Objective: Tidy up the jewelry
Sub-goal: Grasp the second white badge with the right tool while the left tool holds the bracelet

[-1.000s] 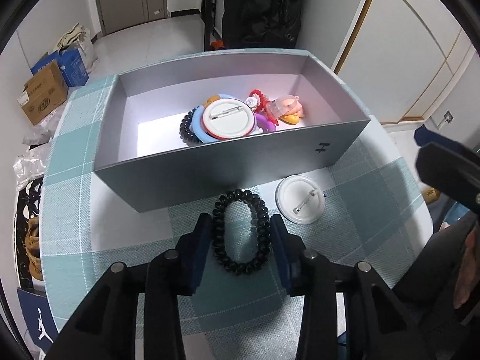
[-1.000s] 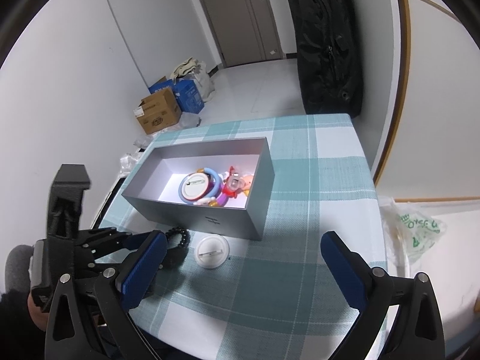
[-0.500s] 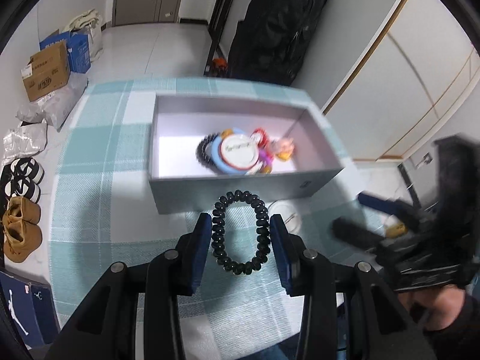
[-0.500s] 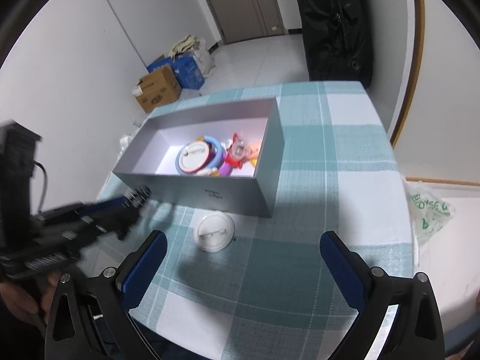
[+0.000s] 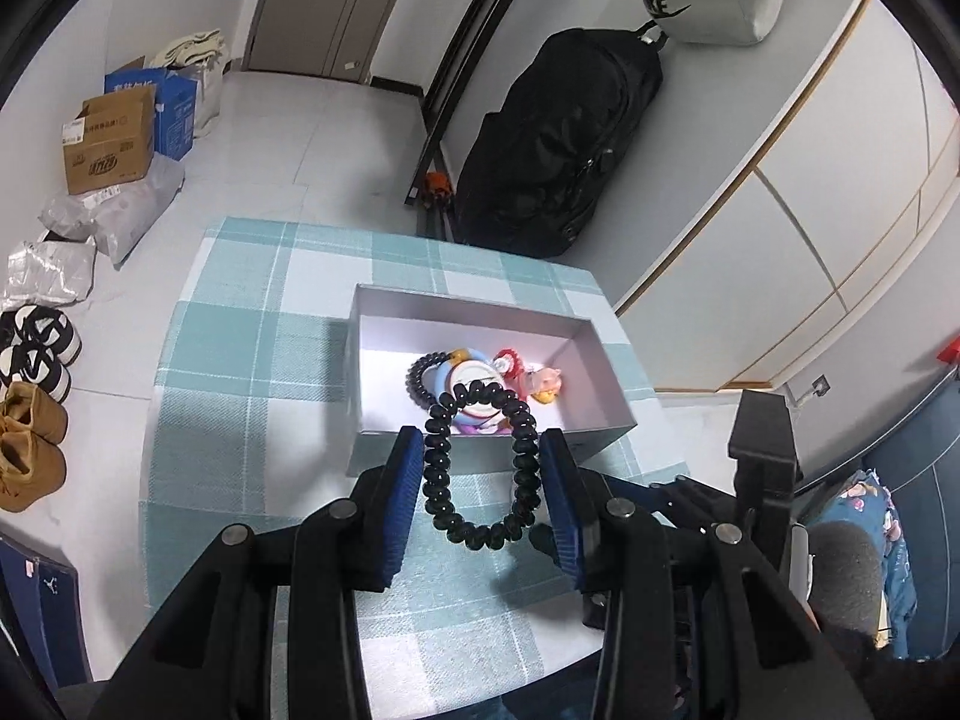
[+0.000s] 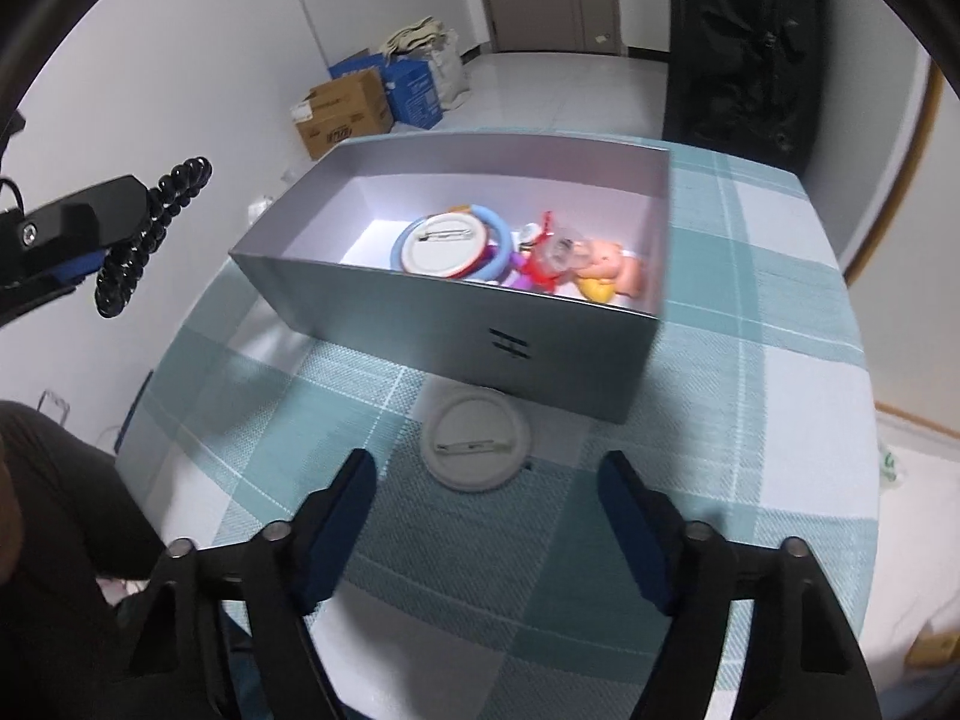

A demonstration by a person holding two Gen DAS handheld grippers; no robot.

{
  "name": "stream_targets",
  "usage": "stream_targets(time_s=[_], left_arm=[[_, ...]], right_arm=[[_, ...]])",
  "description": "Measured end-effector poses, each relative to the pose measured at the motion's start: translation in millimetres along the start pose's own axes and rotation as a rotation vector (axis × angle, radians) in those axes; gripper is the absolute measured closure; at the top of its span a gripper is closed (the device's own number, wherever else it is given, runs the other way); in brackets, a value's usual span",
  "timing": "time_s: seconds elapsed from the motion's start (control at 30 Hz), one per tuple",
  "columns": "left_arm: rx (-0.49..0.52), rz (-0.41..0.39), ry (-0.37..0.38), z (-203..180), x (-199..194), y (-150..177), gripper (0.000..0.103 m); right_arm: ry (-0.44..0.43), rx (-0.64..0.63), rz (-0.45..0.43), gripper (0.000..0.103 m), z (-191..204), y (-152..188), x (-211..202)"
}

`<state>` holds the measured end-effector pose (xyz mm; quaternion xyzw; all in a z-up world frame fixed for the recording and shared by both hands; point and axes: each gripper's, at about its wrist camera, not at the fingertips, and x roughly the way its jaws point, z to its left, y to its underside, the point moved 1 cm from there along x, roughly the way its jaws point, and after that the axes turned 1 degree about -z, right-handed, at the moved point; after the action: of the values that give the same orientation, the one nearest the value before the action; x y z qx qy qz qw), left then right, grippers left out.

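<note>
From my left camera the white pin badge [image 6: 474, 449] is hidden behind the gripper. The box's [image 5: 480, 456] front wall possibly covers more trinkets [image 5: 480, 387]; I can't tell

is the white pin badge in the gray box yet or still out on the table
Out. The white pin badge lies pin-side up on the tablecloth, just in front of the gray box.

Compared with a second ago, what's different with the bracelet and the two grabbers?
The left gripper, shut on the black bead bracelet, has lifted it off the tablecloth toward the grey box. The right gripper has dropped toward the white pin badge, its jaws closing, not yet touching it. The box, its contents and the badge stayed put.
</note>
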<state>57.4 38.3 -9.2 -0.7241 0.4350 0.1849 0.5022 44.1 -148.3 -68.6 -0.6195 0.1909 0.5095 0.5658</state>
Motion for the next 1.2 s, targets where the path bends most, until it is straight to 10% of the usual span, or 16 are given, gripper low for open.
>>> stream_targets(time_s=[0.83, 1.2], left_arm=[[0.025, 0.035, -0.022, -1, 1, 2, 0.069], [0.025, 0.030, -0.039, -4, 3, 2, 0.069]], right_arm=[[0.058, -0.058, 0.001, 0.070, 12, -7, 12], [0.024, -0.057, 0.008, 0.071, 13, -2, 6]])
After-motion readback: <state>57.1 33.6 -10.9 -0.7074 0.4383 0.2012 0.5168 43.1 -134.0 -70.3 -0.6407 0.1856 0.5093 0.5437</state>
